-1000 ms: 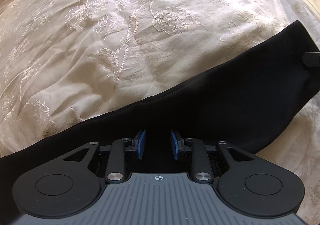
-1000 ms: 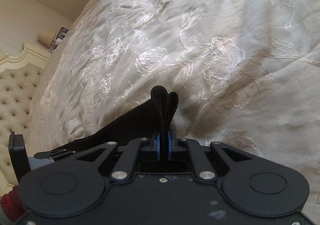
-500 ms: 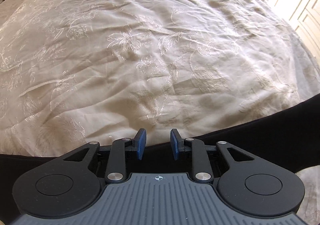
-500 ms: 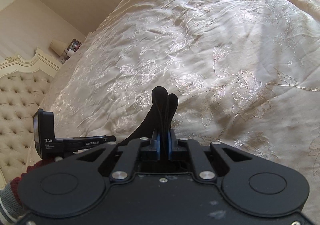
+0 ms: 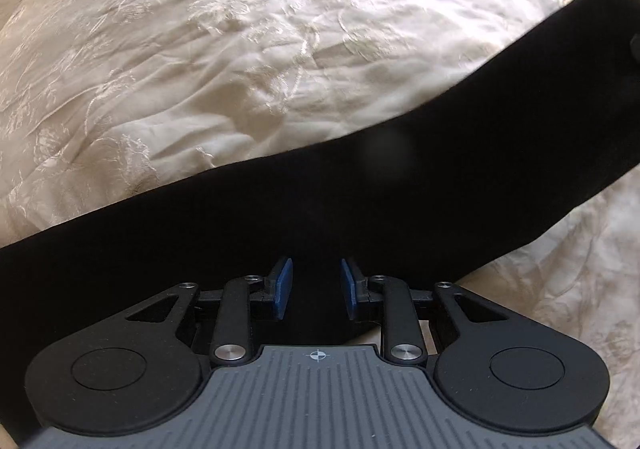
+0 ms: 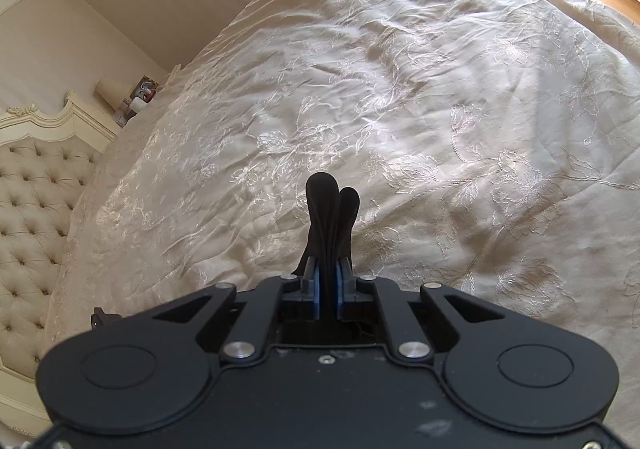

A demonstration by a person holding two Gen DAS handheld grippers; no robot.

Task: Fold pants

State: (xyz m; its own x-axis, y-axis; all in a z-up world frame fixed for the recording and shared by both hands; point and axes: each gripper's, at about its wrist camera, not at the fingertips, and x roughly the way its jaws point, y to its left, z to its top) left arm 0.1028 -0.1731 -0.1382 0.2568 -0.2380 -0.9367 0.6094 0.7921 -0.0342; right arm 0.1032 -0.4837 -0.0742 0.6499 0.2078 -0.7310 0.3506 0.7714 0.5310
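The right gripper [image 6: 328, 281] is pinching a bunched fold of the black pants [image 6: 330, 217] tightly between its blue pads, holding it above the bed [image 6: 440, 109]. The left gripper [image 5: 316, 287] is hovering with its jaws apart, gripping nothing, over the pants [image 5: 360, 201], which are stretching in a dark band across the cream embroidered bedspread [image 5: 220, 49].
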